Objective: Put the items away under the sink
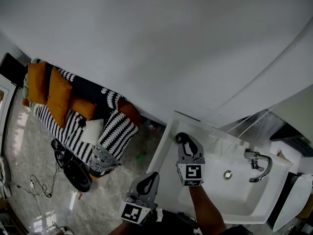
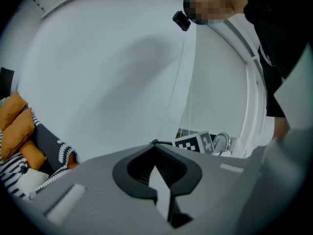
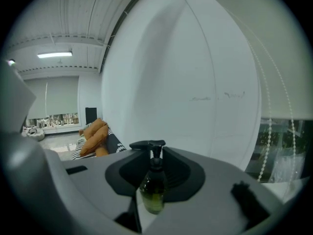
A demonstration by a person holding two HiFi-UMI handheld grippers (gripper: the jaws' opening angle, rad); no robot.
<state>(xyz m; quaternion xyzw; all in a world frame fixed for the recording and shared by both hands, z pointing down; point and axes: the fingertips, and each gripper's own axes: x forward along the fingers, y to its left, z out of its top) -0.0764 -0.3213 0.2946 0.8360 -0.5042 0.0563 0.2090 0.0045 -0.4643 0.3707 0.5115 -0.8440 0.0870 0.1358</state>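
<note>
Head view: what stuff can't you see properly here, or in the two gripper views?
The space under the sink: in no view; the head view sees only its top.
The pump bottle: hidden in the head view behind the right hand-held gripper.
Whether the jaws press the bottle: right gripper view, unclear where they meet it.
The dark things on the floor by the sofa: head view, too small and dim.

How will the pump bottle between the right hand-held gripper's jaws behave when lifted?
The pump bottle looks rigid and smooth, so it may slip in the jaws. It stands tall and narrow, so a push could tip it. It looks well filled, so it is probably fairly heavy.
</note>
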